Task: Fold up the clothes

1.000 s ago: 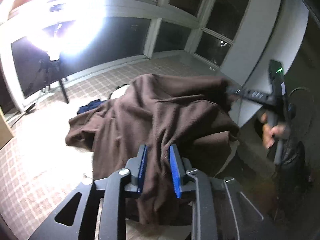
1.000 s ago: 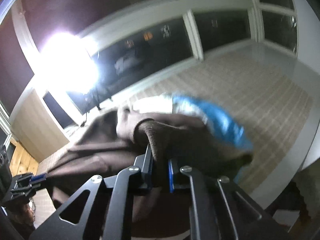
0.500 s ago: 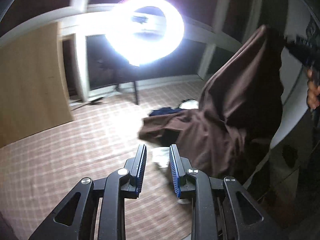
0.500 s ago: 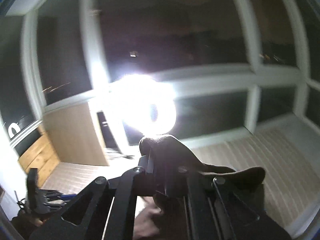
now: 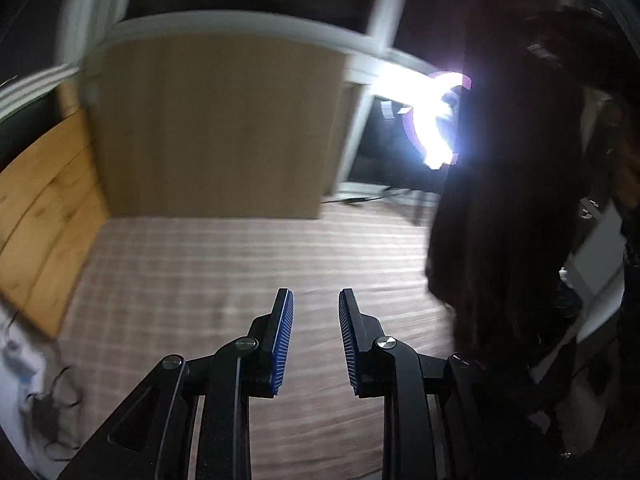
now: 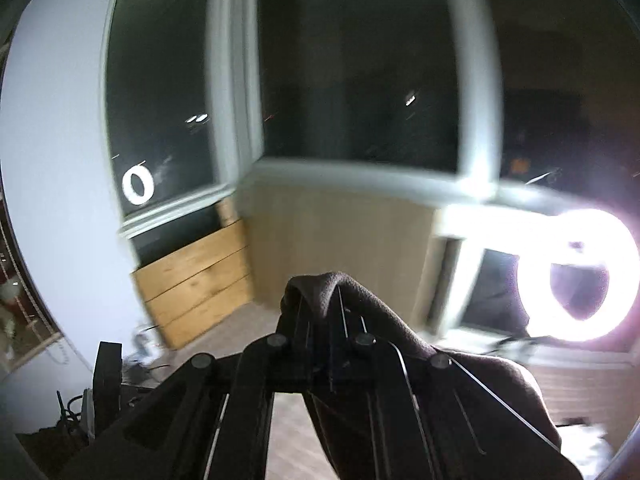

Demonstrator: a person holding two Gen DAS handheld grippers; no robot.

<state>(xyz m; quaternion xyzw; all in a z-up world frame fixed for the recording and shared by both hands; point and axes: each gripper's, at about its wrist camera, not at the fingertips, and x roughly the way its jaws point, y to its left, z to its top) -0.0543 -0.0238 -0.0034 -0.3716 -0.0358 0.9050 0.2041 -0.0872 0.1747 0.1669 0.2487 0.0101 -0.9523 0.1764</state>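
left tool [image 5: 316, 340]: fingers apart, nothing between, over the checked floor [image 5: 224, 264].
brown garment [image 5: 508, 208]: hangs at right, lifted clear.
right tool [image 6: 320, 320]: clamped on one bunched edge [image 6: 340, 292].
risk: single-point grip, cloth may slip or twist; left may catch the wrong layer.

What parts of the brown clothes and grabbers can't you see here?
- Right wrist view: right gripper fingertips, wrapped in the brown garment.
- Left wrist view: the garment's top and lower end, dark and cut off by the frame edge.
- Garment type: backlit by the ring light, motion-blurred.
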